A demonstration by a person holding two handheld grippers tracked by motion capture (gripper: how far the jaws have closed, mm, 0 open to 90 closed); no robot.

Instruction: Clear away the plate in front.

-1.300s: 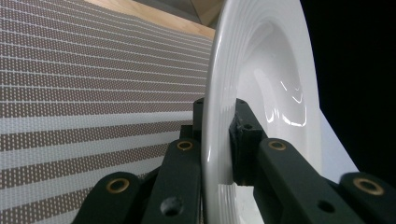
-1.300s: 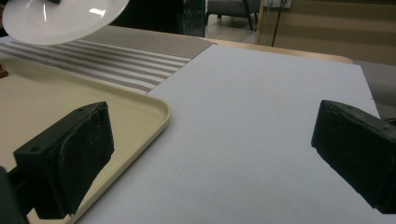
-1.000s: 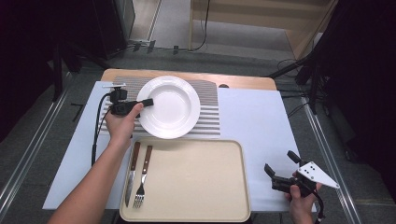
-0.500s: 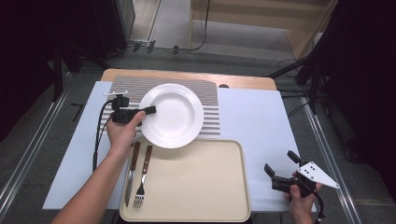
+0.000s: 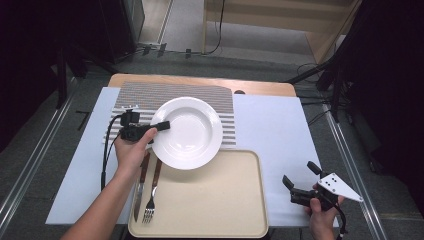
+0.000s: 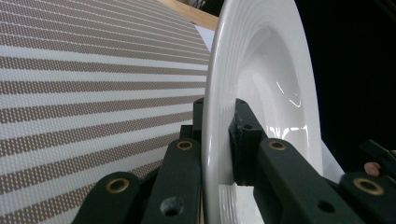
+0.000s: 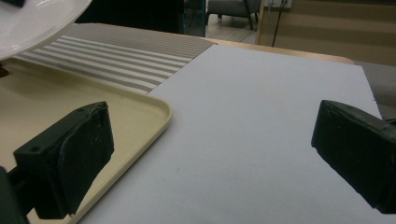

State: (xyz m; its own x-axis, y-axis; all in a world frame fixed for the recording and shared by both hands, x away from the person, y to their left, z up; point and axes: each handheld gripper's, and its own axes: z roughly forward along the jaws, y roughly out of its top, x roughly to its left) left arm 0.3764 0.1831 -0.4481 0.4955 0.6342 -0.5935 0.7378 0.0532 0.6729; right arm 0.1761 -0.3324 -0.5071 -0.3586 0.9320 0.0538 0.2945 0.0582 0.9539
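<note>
Left forearm reaches in from bottom edge, hand level over table; left gripper [image 5: 162, 125] clamped on left rim of round white deep ceramic plate [image 5: 187, 132], one jaw under rim, one on top. Plate overhangs striped brown-and-white placemat [image 5: 150, 95] and far edge of cream plastic tray [image 5: 210, 200]. Tray holds wooden-handled knife [image 5: 140, 187] and fork [image 5: 151, 192] along its left side. Right gripper [image 5: 300, 182] held low at table's near right corner, over pale blue sheet [image 5: 270, 125], jaws spread wide, nothing between.

plate [image 5: 187, 132]: plain white | placemat [image 5: 145, 97]: brown-and-white stripes | tray [image 5: 215, 200]: cream | sheet [image 5: 270, 125]: pale blue-white | jaws: black
</note>
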